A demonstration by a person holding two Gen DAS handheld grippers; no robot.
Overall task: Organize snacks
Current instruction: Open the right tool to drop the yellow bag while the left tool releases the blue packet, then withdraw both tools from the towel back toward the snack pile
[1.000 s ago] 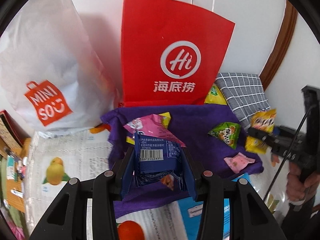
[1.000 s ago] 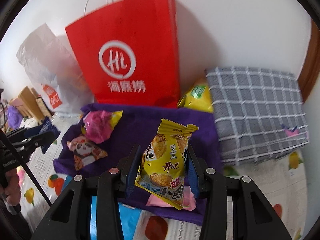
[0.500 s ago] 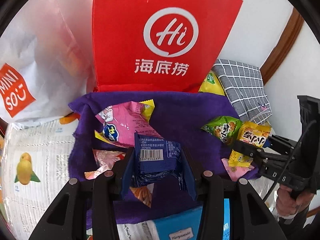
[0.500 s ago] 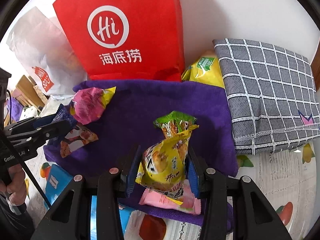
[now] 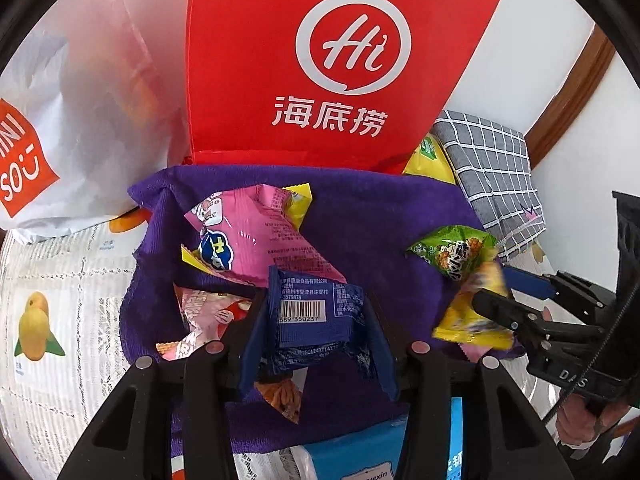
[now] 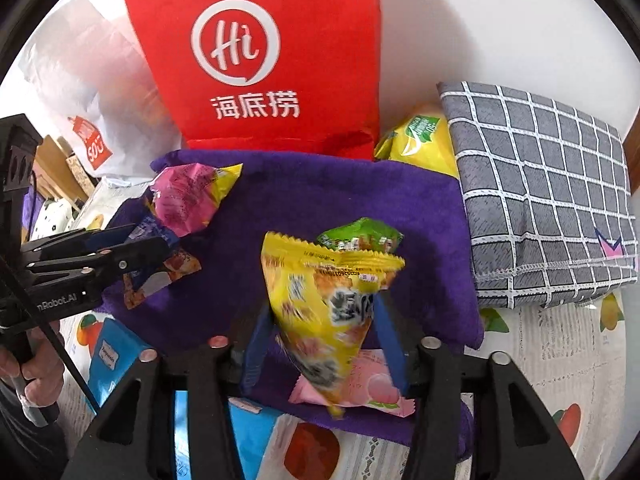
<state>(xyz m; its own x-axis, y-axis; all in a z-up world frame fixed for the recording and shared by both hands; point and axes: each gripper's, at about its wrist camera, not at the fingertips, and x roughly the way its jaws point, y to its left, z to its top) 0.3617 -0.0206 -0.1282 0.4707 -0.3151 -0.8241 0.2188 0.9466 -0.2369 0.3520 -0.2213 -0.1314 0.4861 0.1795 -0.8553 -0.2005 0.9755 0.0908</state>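
Tools (image 5: 318,320) (image 6: 320,332) gripping snacks over purple towel (image 5: 380,216)

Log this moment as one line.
left hand-held gripper: holds blue packet | right hand-held gripper: holds yellow packet | both over purple towel

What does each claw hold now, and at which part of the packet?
Left claw grips the blue packet by its lower half; right claw grips the yellow packet by its lower part.

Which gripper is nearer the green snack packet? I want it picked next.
Right. The right gripper, holding a yellow packet, is just in front of the green snack packet; the left gripper, holding a blue packet, is farther left.
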